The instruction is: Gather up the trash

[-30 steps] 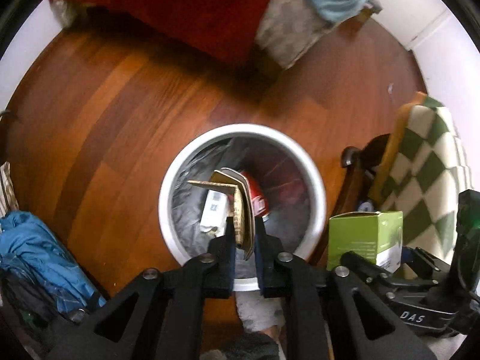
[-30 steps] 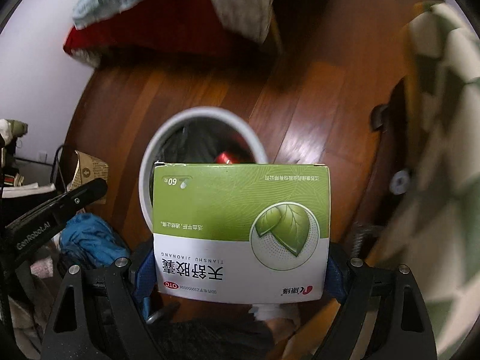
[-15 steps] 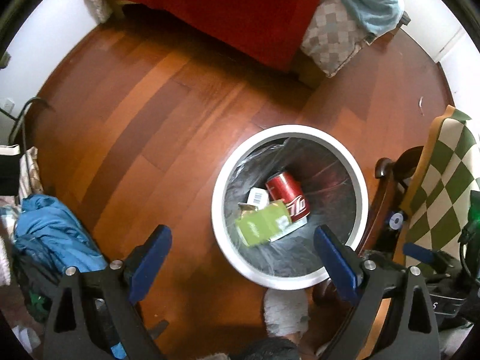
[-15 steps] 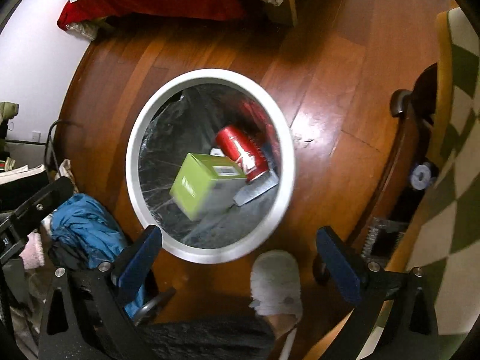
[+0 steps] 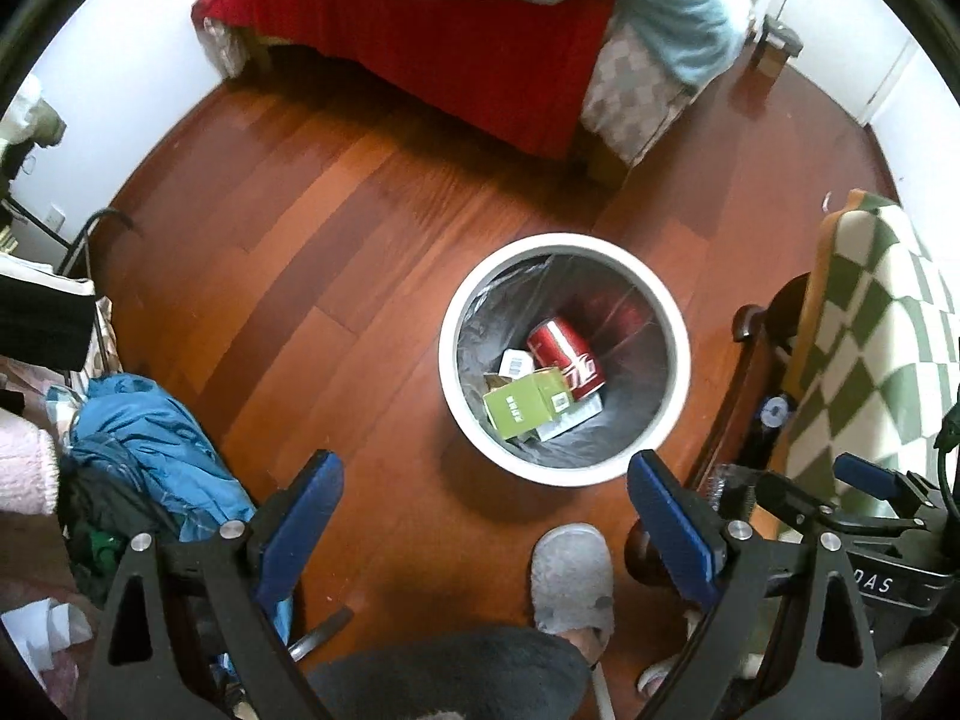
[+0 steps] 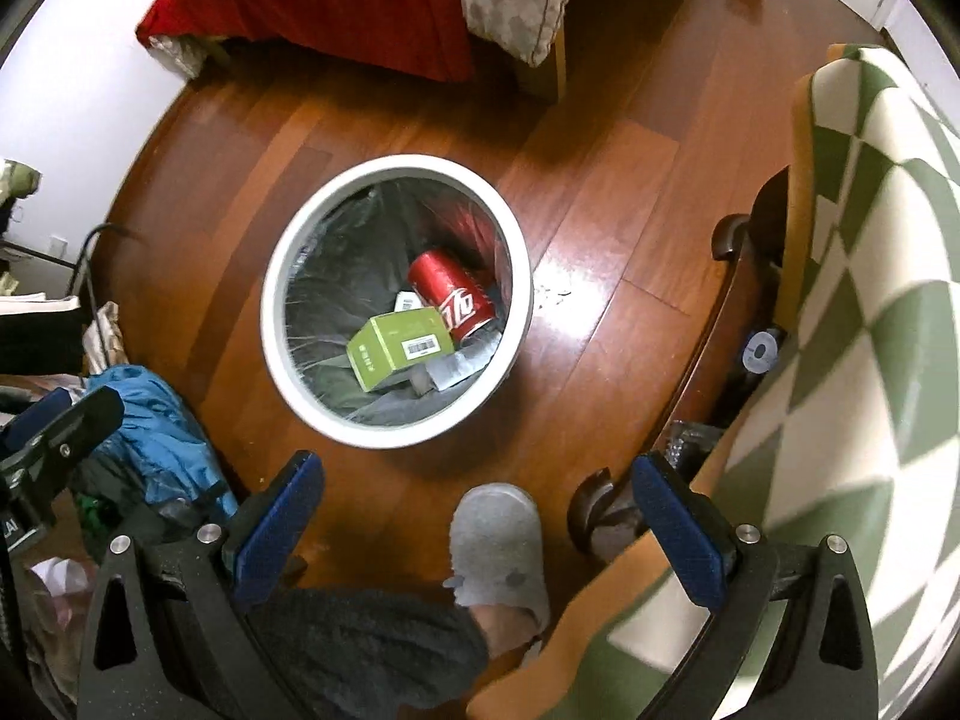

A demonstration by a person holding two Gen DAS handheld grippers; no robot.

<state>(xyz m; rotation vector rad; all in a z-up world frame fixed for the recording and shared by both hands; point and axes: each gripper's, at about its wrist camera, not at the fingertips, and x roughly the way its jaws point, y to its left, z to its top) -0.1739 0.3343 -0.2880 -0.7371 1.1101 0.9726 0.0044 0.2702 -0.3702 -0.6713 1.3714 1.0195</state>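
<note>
A white round trash bin [image 5: 447,354] with a dark liner stands on the wood floor; it also shows in the right wrist view [image 6: 273,312]. Inside lie a green box [image 5: 523,405] [image 6: 399,348], a red soda can [image 5: 565,354] [image 6: 453,297] and small pieces of card. My left gripper [image 5: 485,525] is open and empty, high above the floor, nearer than the bin. My right gripper [image 6: 477,525] is open and empty, also above and nearer than the bin.
A bed with a red cover [image 5: 456,54] stands at the back. A chair with a green checked throw [image 6: 864,312] is on the right. A blue jacket pile [image 5: 150,456] lies at the left. The person's grey slipper [image 6: 501,546] is beside the bin.
One second ago the left gripper held folded card and the right held the green box over the bin. Both let go; the items lie in the bin, and both grippers have risen.
</note>
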